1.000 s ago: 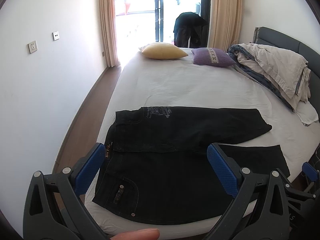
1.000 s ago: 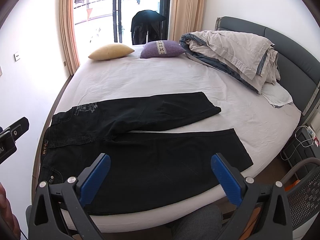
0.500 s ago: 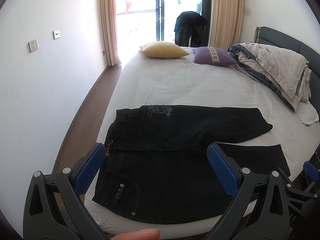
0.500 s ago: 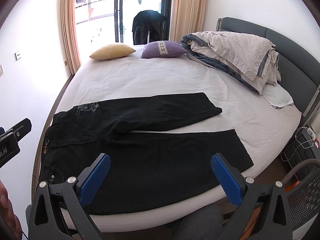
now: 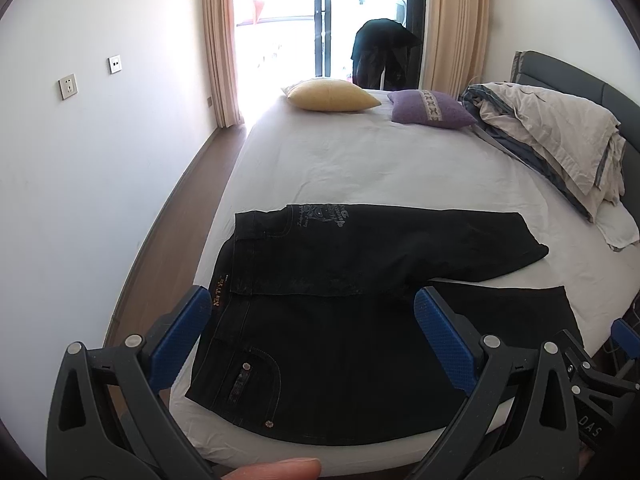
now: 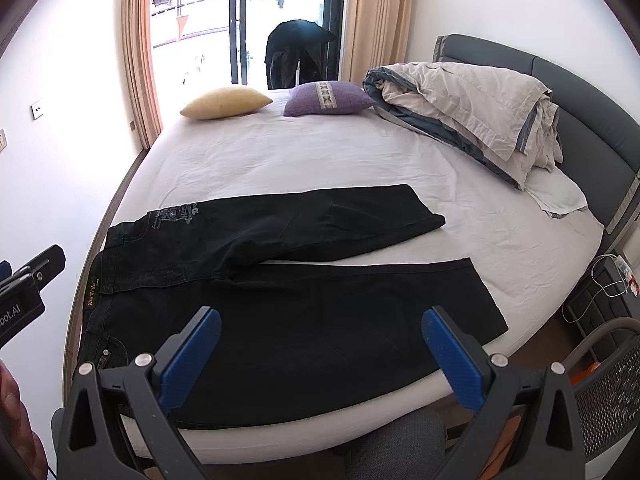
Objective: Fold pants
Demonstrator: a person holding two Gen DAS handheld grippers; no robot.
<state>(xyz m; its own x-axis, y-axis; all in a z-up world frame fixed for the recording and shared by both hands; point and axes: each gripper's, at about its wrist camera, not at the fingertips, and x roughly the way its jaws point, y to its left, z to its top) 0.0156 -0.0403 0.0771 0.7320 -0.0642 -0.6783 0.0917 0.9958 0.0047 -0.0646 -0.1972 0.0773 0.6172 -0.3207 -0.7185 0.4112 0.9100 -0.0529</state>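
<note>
Black pants [image 5: 360, 320] lie flat, legs spread apart.

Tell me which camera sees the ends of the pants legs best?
The right wrist view. Both leg ends of the black pants lie in plain sight on the white bed. In the left wrist view, the nearer leg's end is partly hidden behind the left gripper; the farther end shows.

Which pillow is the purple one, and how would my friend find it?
Look at the big bed with the white sheet, then at its far end by the bright balcony door. Two small pillows lie there side by side. The purple pillow is the one nearer the crumpled blanket, with a patterned stripe down its middle; the yellow pillow is plain.
</note>
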